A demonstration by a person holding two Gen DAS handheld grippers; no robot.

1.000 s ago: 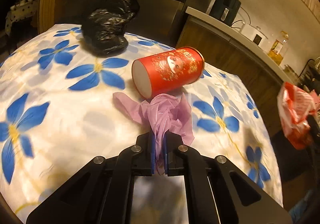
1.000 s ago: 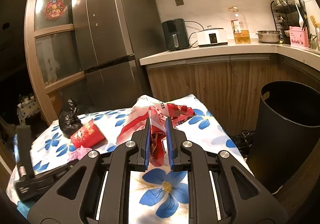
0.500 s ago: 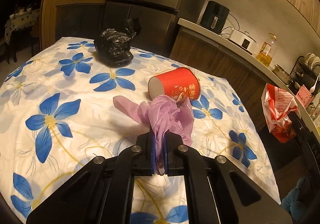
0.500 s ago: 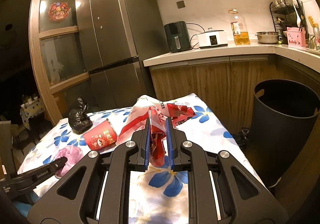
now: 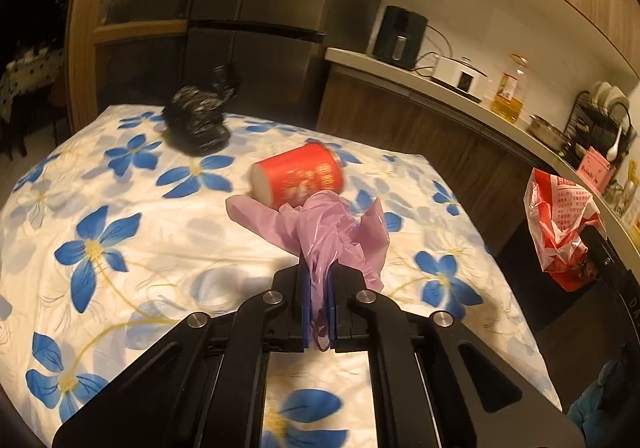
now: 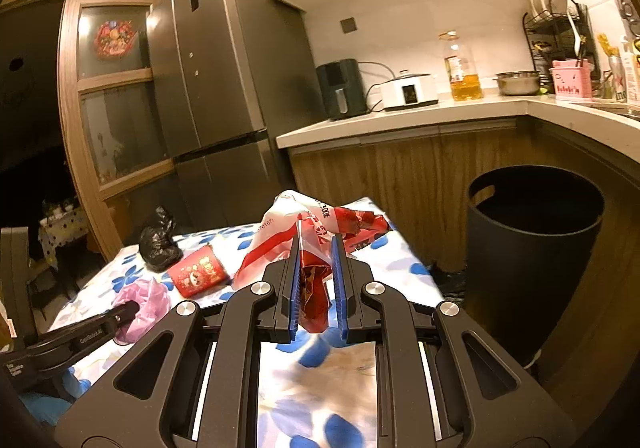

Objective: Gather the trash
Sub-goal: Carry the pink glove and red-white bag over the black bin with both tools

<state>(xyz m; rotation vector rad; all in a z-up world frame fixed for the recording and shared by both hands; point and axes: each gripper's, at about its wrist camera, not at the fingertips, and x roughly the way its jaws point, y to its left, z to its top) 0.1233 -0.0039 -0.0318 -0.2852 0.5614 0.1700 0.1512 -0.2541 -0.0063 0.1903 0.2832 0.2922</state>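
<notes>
The left gripper (image 5: 318,300) is clamped on a crumpled purple bag (image 5: 332,232), its blue pads narrow with the film pinched between them; the bag hangs above the table (image 5: 120,268), lifted off the flowered cloth, over the middle of the surface. Just beyond it a red cup (image 5: 300,175) lies on its side near the table's centre, its pale end turned toward the left edge. A black bag (image 5: 196,119) sits knotted near the far edge, on the left half, well apart from the cup.

The right gripper (image 6: 316,288) is closed on a red-and-white bag (image 6: 312,244), the pads pressing its gathered neck while the rest bulges up and forward between the fingers (image 6: 290,288). This bag is held above the table's right edge, toward the far right corner. In the left wrist view the same bag shows off the right edge, over the floor.

A black bin (image 6: 536,248) stands on the floor right of the table, its rim open at the top, close to the wooden cabinets (image 6: 400,175) and under the curve of the counter (image 6: 400,119). Between the table's right edge and the bin a narrow strip of floor is visible. The fridge (image 6: 216,95) stands beyond the far edge. The near left and near centre parts of the cloth carry only the printed flowers.
</notes>
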